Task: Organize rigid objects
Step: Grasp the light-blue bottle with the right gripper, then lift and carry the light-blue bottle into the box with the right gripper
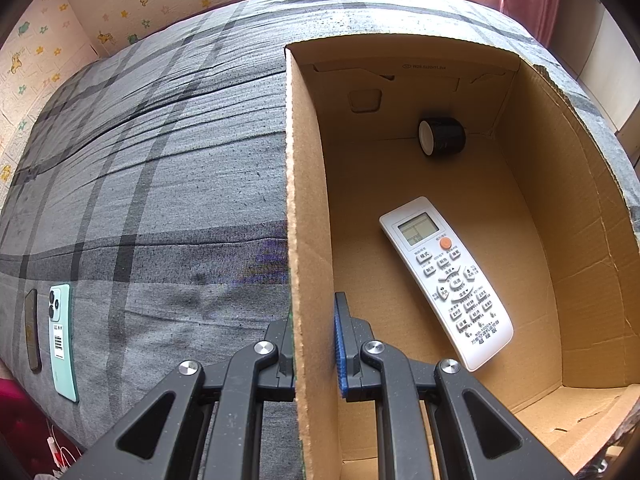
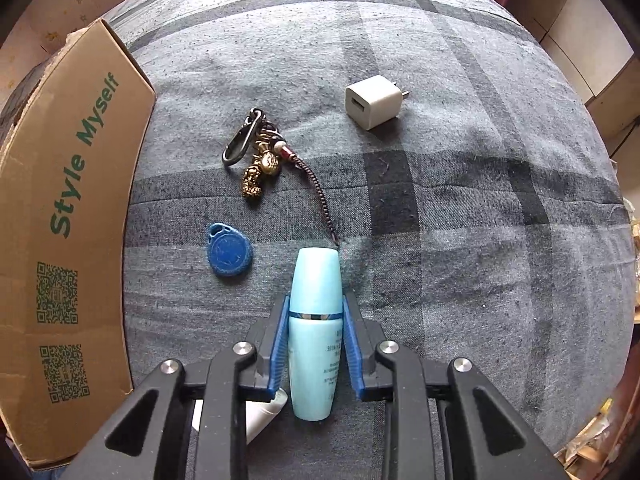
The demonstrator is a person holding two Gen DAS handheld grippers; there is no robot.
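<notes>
In the left wrist view, the left gripper (image 1: pixel 314 344) is clamping its jaws on the side wall of the cardboard box (image 1: pixel 308 200), one finger sitting outside and the blue-padded one inside. The box is standing open on a grey plaid bedspread (image 1: pixel 168 168). Inside, a white remote control (image 1: pixel 446 280) is lying face up on the floor of the box, and a small black cylinder with a white end (image 1: pixel 442 136) is lying on its side near the far wall, well apart from the remote. Out on the bedspread at the far left, a mint-green phone (image 1: pixel 62 340) is lying camera side up just beside a dark phone (image 1: pixel 32 330).

In the right wrist view, the right gripper (image 2: pixel 315 340) is squeezing its blue pads against a light blue bottle (image 2: pixel 315 336), which is running lengthwise between the fingers with its cap pointing away. A white tube (image 2: pixel 264 414) is peeking out beneath the left finger. Ahead on the bedspread, a blue key fob (image 2: pixel 229 251) is lying near the bottle's cap, a keychain with brass charms (image 2: pixel 256 156) is lying beyond it, its braided cord trailing to the cap, and a white charger plug (image 2: pixel 376 101) is sitting farther off. The box's printed outer wall (image 2: pixel 68 220) is standing along the left
</notes>
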